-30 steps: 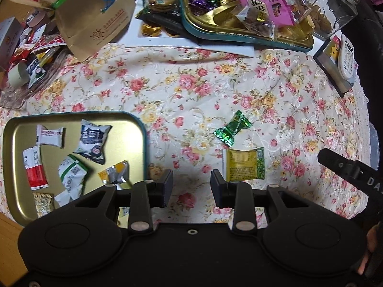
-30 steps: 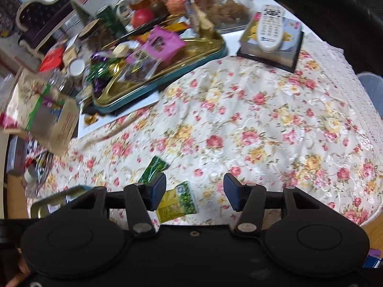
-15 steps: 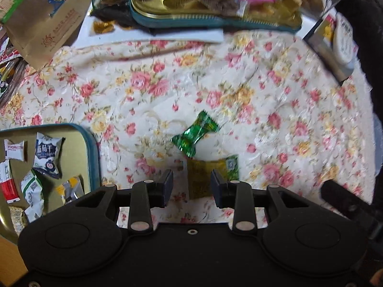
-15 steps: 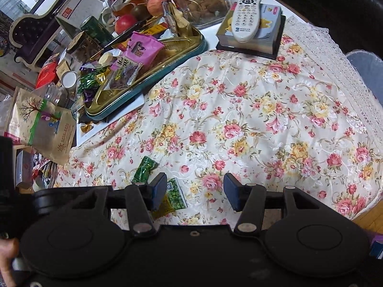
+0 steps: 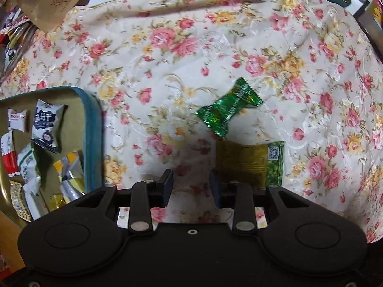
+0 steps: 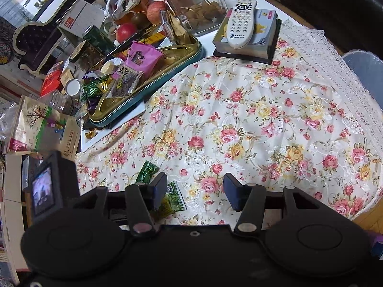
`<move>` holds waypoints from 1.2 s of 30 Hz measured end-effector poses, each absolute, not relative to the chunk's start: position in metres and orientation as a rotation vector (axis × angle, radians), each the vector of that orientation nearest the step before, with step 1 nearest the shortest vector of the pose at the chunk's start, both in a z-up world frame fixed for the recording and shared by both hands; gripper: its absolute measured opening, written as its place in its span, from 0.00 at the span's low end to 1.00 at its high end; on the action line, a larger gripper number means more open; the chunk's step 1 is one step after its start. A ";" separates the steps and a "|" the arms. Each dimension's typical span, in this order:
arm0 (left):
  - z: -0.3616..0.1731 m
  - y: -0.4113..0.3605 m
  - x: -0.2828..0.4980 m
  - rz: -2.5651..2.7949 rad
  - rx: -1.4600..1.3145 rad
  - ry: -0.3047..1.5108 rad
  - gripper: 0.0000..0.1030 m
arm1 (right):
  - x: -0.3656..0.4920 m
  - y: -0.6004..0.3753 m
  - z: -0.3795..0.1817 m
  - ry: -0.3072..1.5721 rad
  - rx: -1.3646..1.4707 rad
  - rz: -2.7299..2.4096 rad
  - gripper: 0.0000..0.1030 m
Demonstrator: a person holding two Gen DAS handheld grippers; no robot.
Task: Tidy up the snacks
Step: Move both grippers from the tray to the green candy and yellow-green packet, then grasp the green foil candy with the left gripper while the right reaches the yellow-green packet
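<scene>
Just above the bottom centre of the left wrist view, the left gripper [image 5: 190, 187] points down at the floral tablecloth [image 5: 167, 55], its jaws spread but closing, with only bare cloth between them. The yellow-green packet [image 5: 251, 161] lies flat just right of the jaws, partly hidden behind the right-hand finger, and the green twisted candy [image 5: 227, 110] sits above it, near but apart. At the left edge of that frame the small tray [image 5: 92, 138] already holds several wrapped snacks, so the step in hand looks like picking one of the two loose pieces off the cloth to add to it. The packet is not yet centred, so the next move probably calls for a shift to the right before pinching a thin, flat wrapper against soft fabric. In the right wrist view the right gripper [image 6: 195, 192] is spread and empty, with the same packet [image 6: 173, 201] beside its left finger.
</scene>
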State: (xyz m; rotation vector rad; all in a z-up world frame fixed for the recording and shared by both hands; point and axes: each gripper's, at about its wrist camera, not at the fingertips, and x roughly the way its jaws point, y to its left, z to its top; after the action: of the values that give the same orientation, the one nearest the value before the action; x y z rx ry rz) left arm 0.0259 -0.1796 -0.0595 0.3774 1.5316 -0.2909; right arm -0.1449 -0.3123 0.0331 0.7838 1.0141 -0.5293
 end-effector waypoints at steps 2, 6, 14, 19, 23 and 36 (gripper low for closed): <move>-0.058 -0.188 0.016 -0.320 0.404 1.504 0.40 | -0.145 -0.313 0.033 1.013 0.783 -0.535 0.54; -0.061 -0.201 0.002 -0.414 0.386 1.534 0.40 | -0.148 -0.317 0.032 1.002 0.796 -0.561 0.54; -0.060 -0.215 -0.016 -0.622 0.315 1.644 0.41 | -0.150 -0.325 0.020 1.022 0.800 -0.602 0.54; -0.041 -0.185 0.014 -0.509 0.258 1.590 0.41 | -0.149 -0.331 0.002 1.057 0.829 -0.662 0.55; -0.019 -0.158 0.034 -0.417 0.196 1.548 0.41 | -0.142 -0.328 -0.010 1.076 0.875 -0.650 0.55; 0.028 -0.135 0.050 -0.401 0.145 1.465 0.41 | -0.096 -0.300 -0.061 1.175 1.015 -0.683 0.54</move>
State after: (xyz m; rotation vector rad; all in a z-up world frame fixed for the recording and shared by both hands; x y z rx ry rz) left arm 0.0502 -0.1353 0.0284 0.1447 1.4653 -0.4008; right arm -0.0956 -0.3000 -0.0610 1.0146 1.1745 -0.6833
